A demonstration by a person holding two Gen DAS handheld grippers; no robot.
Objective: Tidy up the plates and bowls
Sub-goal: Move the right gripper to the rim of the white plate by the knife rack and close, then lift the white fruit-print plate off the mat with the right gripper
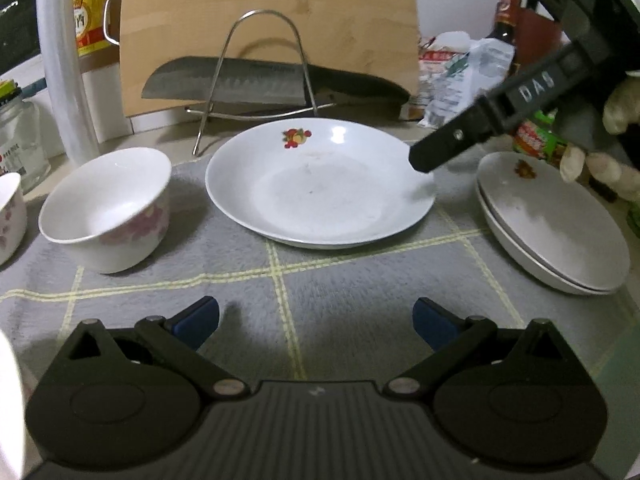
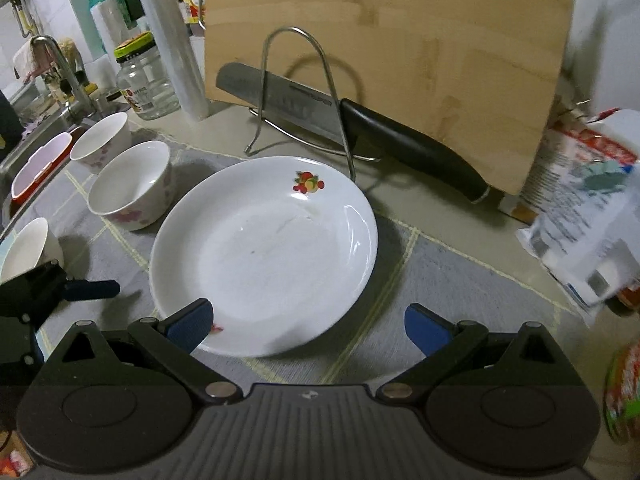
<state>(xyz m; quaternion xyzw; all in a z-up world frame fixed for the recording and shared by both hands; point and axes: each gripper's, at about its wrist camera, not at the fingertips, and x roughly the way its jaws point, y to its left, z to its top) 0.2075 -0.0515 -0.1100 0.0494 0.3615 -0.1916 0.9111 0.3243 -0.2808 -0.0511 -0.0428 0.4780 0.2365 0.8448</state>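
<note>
Stacked plates (image 1: 560,232) only in left view, sink (image 2: 24,136) only right

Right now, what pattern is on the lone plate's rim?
A small red-and-yellow fruit motif on the white plate, clearest in the right wrist view.

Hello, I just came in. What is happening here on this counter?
A person is sorting dishes with two hand-held grippers. The right gripper is open and hovers at the near rim of the single white plate on the grey mat. The left gripper is open too, empty, above the mat. Two plates are already stacked at the right, and a floral bowl sits left of the single plate.
</note>
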